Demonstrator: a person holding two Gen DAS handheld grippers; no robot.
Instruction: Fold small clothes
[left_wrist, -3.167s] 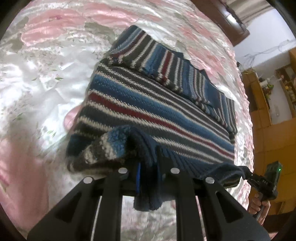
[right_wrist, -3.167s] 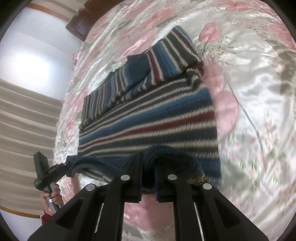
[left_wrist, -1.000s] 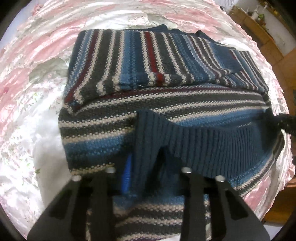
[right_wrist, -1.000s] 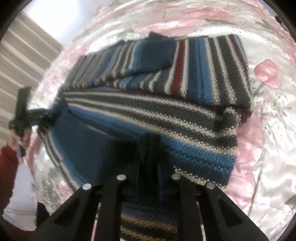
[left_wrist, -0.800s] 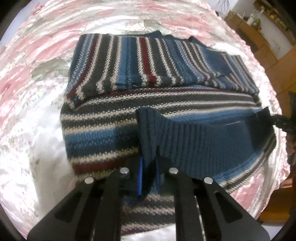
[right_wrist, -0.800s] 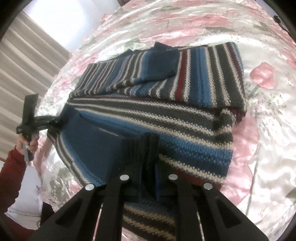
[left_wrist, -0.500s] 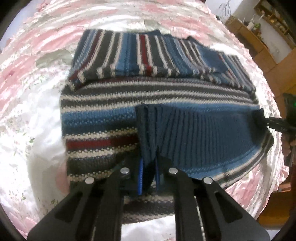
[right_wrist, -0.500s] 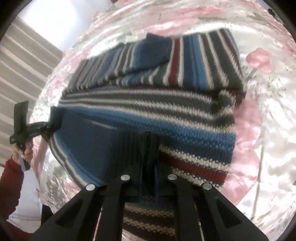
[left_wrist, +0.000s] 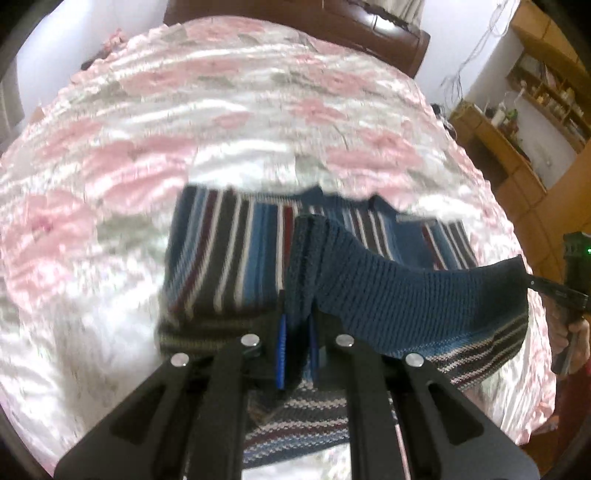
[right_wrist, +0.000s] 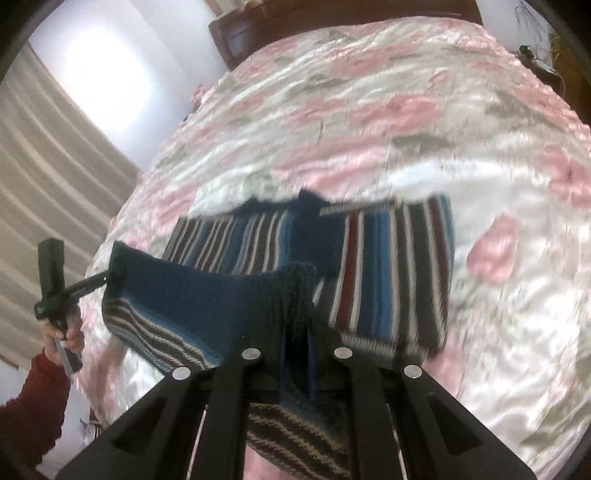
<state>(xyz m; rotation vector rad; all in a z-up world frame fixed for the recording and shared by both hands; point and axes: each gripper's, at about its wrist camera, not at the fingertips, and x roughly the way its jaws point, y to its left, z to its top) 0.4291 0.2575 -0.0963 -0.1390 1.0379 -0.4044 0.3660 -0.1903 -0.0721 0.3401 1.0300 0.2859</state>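
The left claw (left_wrist: 295, 343) is pinching the ribbed navy hem of a striped knit sweater (left_wrist: 236, 254), its blue-padded fingers (left_wrist: 281, 350) pressing the fabric between them. The hem is stretching as a raised band to the right claw (left_wrist: 532, 282), which is gripping its other corner at the right edge, a hand (left_wrist: 576, 339) holding that tool. The rest of the sweater is lying on a shiny pink floral bedspread (left_wrist: 147, 147). A dark wooden headboard (left_wrist: 332, 26) is standing at the far end, and wooden shelves (left_wrist: 535, 110) are lining the right wall.
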